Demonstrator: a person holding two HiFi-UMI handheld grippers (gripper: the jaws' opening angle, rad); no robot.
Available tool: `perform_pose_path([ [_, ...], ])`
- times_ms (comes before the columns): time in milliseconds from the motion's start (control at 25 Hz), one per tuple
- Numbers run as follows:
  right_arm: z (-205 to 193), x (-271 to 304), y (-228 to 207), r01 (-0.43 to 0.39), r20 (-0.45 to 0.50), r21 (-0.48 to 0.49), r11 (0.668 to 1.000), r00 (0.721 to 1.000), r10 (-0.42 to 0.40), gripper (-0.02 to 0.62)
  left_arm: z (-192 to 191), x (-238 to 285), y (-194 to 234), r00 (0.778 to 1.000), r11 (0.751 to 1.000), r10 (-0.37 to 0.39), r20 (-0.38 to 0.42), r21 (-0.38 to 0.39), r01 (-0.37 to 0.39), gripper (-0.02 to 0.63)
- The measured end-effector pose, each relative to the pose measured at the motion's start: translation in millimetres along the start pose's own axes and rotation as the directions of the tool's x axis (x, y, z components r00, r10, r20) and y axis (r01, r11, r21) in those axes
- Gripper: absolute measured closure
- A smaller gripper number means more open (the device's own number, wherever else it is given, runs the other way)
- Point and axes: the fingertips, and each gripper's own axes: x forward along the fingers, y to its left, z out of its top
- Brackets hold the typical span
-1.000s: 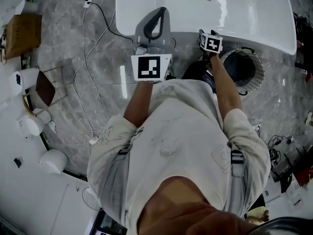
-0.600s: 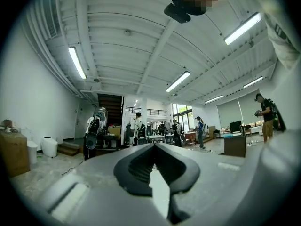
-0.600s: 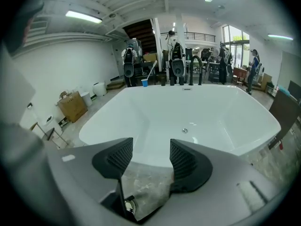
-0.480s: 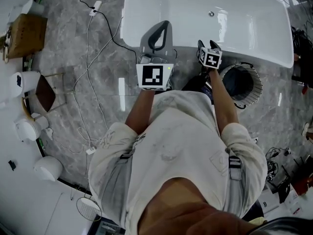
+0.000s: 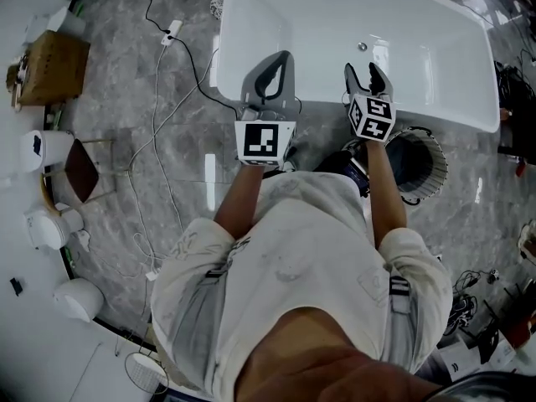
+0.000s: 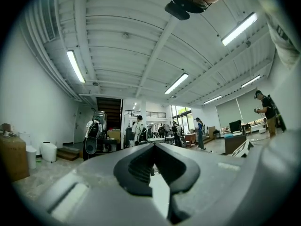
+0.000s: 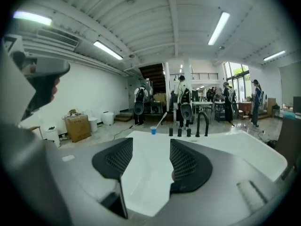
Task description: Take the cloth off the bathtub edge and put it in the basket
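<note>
Cloth: can't tell where it is. White bathtub point(image 5: 419, 48) up top, round basket point(image 5: 441, 153) on the floor just beside its near edge, inside dark. Left gripper point(image 5: 280, 57) fingers closed together on nothing, right gripper point(image 5: 363, 72) fingers partway apart and empty, both over the tub's near edge.

Grey marbled floor point(image 5: 126, 166) spreading wide, corded power strip point(image 5: 173, 32) lying on it. Cardboard box point(image 5: 52, 64) sitting at left edge, white ceramic fixtures point(image 5: 77, 298) lining up below it. Strip lights point(image 6: 75, 66) glowing along ribbed white ceiling point(image 6: 141, 41). Dark staircase point(image 6: 109, 111) rising at back, windows point(image 6: 181, 113) letting daylight in, people point(image 6: 139, 128) standing around far off.
</note>
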Motion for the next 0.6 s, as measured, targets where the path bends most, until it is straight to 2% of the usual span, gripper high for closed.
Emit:
perform_pose_path([
  [160, 66, -25, 16, -0.009, 0.118, -0.056, 0.998, 0.993, 0.016, 0.344, 11, 0, 3, 1.0, 1.0, -0.002, 0.022, 0.019, 0.002, 0.606],
  [320, 124, -56, 33, 0.015, 0.228, -0.088, 0.996, 0.974, 0.005, 0.345, 21, -5, 9, 0.999, 1.0, 0.005, 0.041, 0.014, -0.006, 0.606],
  [600, 193, -110, 59, 0.071, 0.423, -0.161, 0.984, 0.906, 0.004, 0.346, 49, -13, 23, 0.996, 1.0, 0.026, 0.089, 0.002, -0.026, 0.606],
])
